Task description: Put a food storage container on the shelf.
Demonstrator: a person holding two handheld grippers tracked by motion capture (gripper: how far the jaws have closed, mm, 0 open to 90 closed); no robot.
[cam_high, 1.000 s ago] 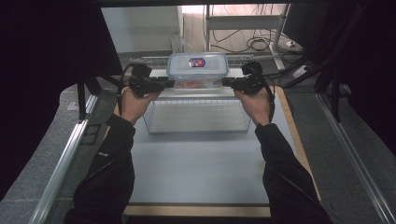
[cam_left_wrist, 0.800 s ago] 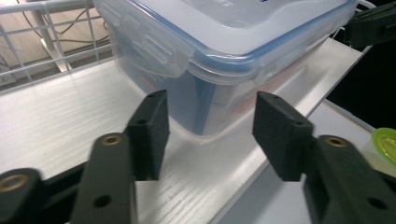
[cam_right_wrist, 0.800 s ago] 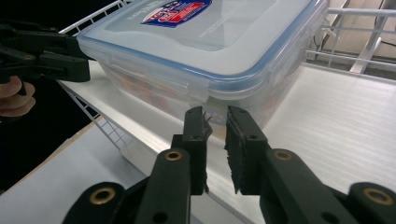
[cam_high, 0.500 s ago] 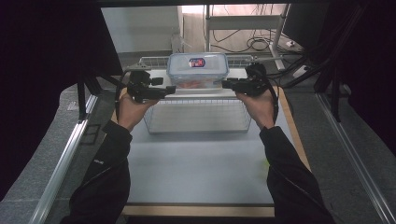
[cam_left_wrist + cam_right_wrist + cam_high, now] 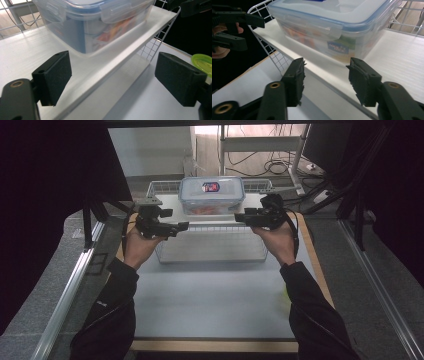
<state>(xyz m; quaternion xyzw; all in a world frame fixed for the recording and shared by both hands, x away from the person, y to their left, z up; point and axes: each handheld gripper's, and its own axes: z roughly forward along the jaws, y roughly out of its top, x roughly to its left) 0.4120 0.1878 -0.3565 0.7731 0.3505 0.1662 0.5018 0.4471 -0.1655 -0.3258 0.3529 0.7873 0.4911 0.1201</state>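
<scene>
A second ago both tongs were closed against the ends of the clear plastic food box with the blue-rimmed snap lid (image 5: 212, 195), which sits on the white shelf board of the wire rack (image 5: 170, 202). Now the left tongs (image 5: 182, 225) have let go and drawn back toward the person and to the left; their jaws have just been opening, nothing between them but the shelf edge ahead. The right tongs (image 5: 240, 217) have also released the box, jaws just opening, standing clear just beside its end.
</scene>
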